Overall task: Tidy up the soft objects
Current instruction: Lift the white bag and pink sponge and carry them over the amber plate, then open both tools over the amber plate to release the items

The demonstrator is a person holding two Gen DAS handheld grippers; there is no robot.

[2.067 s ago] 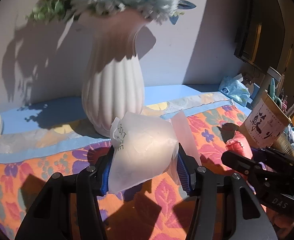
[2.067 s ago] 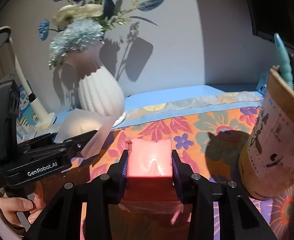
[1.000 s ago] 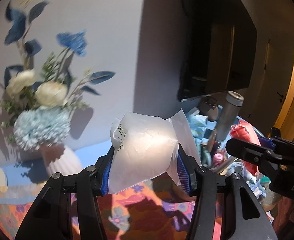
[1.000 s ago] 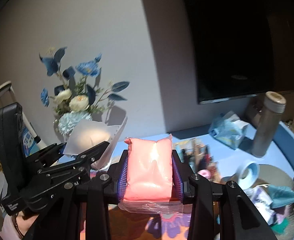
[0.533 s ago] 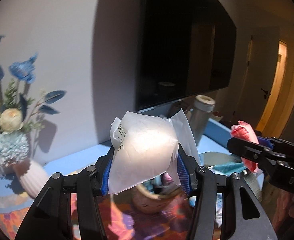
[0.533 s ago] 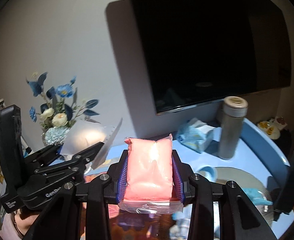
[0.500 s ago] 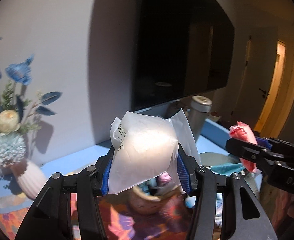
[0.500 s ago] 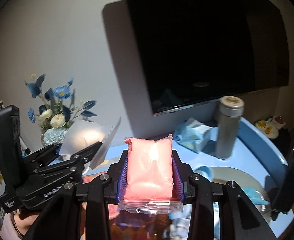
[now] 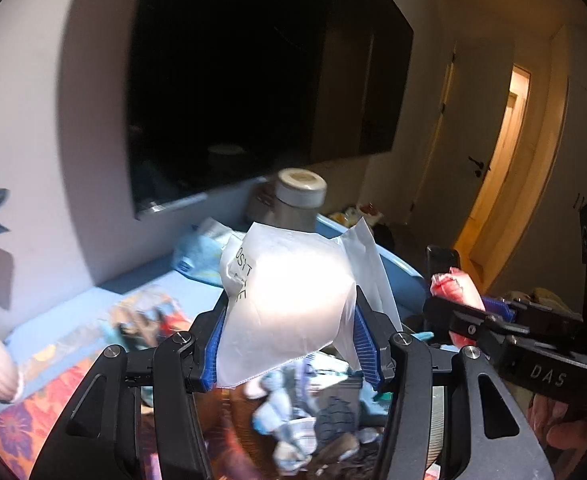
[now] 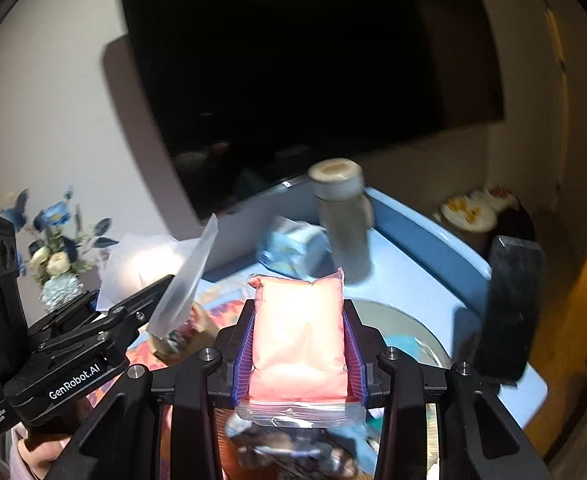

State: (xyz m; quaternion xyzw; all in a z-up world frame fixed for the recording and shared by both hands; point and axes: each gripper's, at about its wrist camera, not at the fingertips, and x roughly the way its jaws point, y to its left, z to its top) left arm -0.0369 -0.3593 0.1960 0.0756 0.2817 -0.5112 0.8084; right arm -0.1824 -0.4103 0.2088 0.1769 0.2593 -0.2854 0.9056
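My left gripper [image 9: 289, 344] is shut on a white soft packet [image 9: 289, 300] with black lettering, held up in the air above the table. My right gripper [image 10: 297, 356] is shut on a pink soft packet [image 10: 299, 340], also held up. In the left wrist view the right gripper [image 9: 469, 312] shows at the right with the pink packet [image 9: 451, 288] in it. In the right wrist view the left gripper [image 10: 133, 304] shows at the left with the white packet [image 10: 145, 264].
A grey flask [image 10: 343, 216] and a blue tissue pack [image 10: 293, 248] stand on the blue table [image 10: 421, 248] below a dark wall screen [image 10: 293, 72]. Blurred soft items [image 9: 293, 420] lie under the left gripper. A flower vase [image 10: 55, 264] stands far left. A doorway [image 9: 501, 160] is at the right.
Both grippers have swung right and risen with their packets. The vase has slid out to the left, and the flask, screen and doorway have come closer to centre.
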